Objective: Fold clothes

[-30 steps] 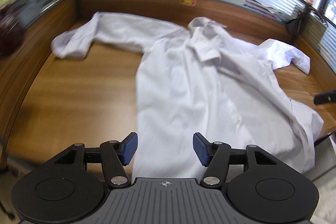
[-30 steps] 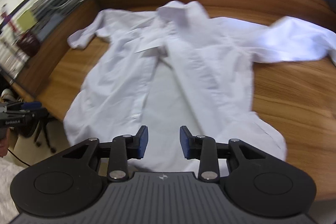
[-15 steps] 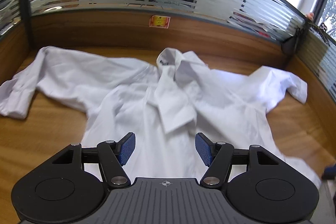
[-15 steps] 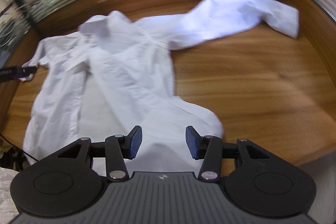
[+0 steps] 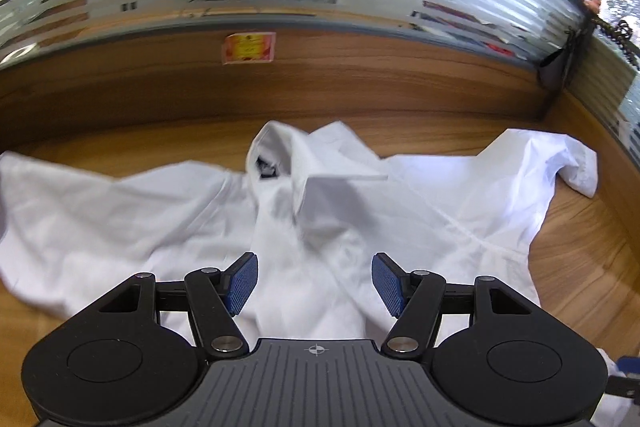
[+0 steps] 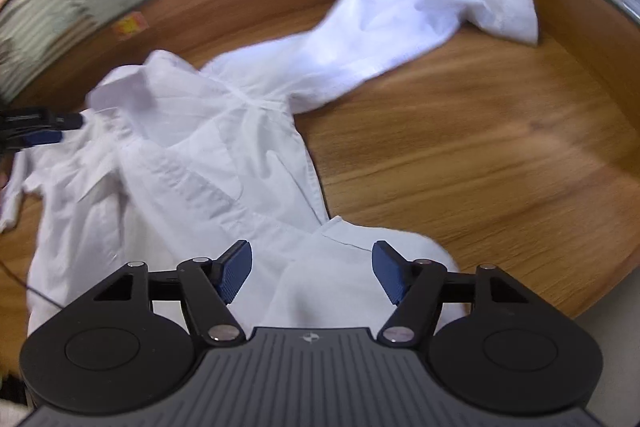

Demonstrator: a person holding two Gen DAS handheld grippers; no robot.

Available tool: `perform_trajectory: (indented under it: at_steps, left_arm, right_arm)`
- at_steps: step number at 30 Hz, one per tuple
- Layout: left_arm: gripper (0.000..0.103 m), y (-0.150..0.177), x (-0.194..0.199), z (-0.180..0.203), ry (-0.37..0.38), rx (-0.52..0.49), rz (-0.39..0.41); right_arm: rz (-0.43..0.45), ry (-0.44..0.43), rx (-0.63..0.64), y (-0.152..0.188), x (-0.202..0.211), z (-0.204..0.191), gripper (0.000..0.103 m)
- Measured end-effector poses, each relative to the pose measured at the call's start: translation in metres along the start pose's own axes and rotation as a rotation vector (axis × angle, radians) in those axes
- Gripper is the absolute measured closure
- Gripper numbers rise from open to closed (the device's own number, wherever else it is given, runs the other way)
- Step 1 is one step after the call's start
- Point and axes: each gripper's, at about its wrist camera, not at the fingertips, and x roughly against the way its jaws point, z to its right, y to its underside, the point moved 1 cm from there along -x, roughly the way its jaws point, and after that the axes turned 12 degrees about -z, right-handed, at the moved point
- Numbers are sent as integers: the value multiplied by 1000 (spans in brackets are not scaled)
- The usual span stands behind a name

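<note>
Now, shirt [image 5: 360, 227]: white, spread unfolded on the wooden bench [image 6: 480, 155], collar toward the back wall.
Edges: right sleeve [image 6: 420, 23] ends near the corner; hem reaches the bench front edge.
Free room: bare wood right of the shirt.
Left gripper [image 5: 314, 283]: wide open, holding nothing.
Right gripper [image 6: 312, 273]: wide open, empty, over the hem.

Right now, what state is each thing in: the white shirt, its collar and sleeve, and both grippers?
White long-sleeved shirt: spread out on the wooden desk, rumpled, unfolded.
Shirt collar: partly standing, crumpled.
Shirt sleeve: stretched out away from the body, cuff bent.
Left gripper: open, over the shirt, holding nothing.
Right gripper: open, over the hem, holding nothing.
</note>
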Motion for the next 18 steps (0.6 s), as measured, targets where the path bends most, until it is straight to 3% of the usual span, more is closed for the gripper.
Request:
perform_trajectory:
  at_steps: [7, 12, 14, 17, 18]
  left_arm:
    - [38, -21, -20, -6, 33, -87, 0]
    - [38, -30, -32, -5, 66, -118, -10]
    - [38, -33, -37, -4, 80, -123, -21]
    - [38, -39, -46, -2, 79, -155, -30]
    - [44, -41, -49, -2, 75, -164, -33]
  right_arm:
    - [-14, 125, -105, 3, -40, -14, 48]
    - [-23, 194, -150, 8, -54, -19, 55]
    - [-25, 203, -171, 11, -56, -19, 64]
    - [-20, 203, -208, 14, -55, -14, 88]
    - [-16, 201, -219, 15, -53, -12, 97]
